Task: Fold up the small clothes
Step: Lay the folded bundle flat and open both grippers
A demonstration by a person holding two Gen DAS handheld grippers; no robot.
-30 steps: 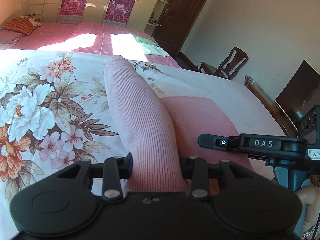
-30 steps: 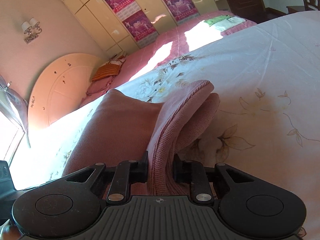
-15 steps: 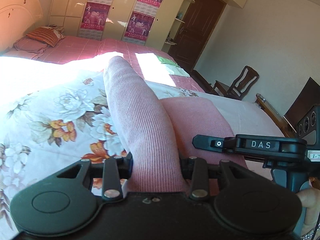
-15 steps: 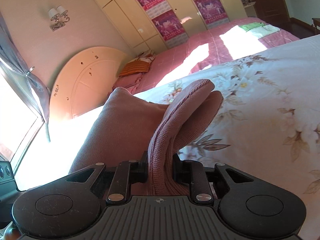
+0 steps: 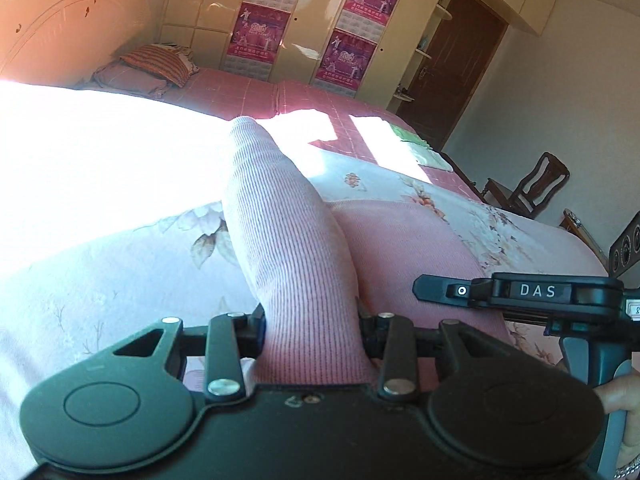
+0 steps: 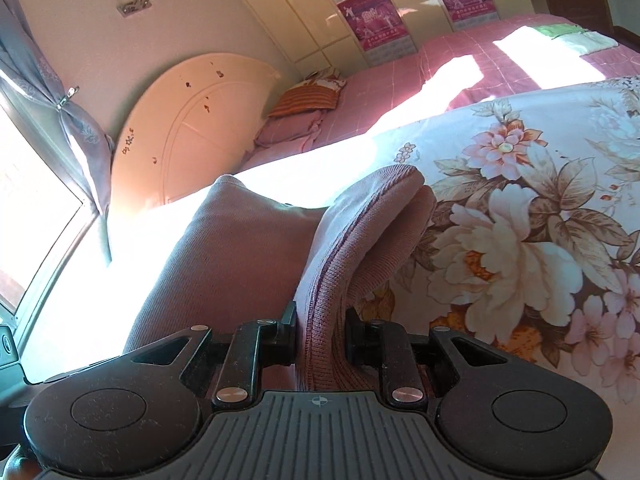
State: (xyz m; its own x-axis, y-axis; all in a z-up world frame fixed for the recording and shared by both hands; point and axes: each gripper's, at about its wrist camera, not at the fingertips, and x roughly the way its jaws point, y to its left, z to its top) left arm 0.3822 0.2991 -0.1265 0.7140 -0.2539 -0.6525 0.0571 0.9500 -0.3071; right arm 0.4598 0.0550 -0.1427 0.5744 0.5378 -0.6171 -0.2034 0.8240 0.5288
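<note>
My left tongs (image 5: 312, 320) are pinching a ribbed edge of the pink knit garment (image 5: 288, 240), and my right tongs (image 6: 322, 332) are clamped on a doubled-over edge of the same garment (image 6: 360, 240). In both views the cloth rises from between the jaws, with the rest of it draped down toward the floral bedspread (image 6: 520, 220). That bedspread is my landmark: the garment hangs above it, its far part seeming to rest on it, and a striped pillow (image 5: 158, 64) lies well beyond it, by the headboard.

I judge this to be the middle of a fold, with one edge lifted and being carried over. The next move calls for bringing both pinched edges down together, level, onto the part lying on the bedspread, then letting go without dragging the knit.

Compared with a second ago, both cameras show more of the headboard and wardrobe, and a different patch of the bedspread lies under the cloth; my grips have not changed.
</note>
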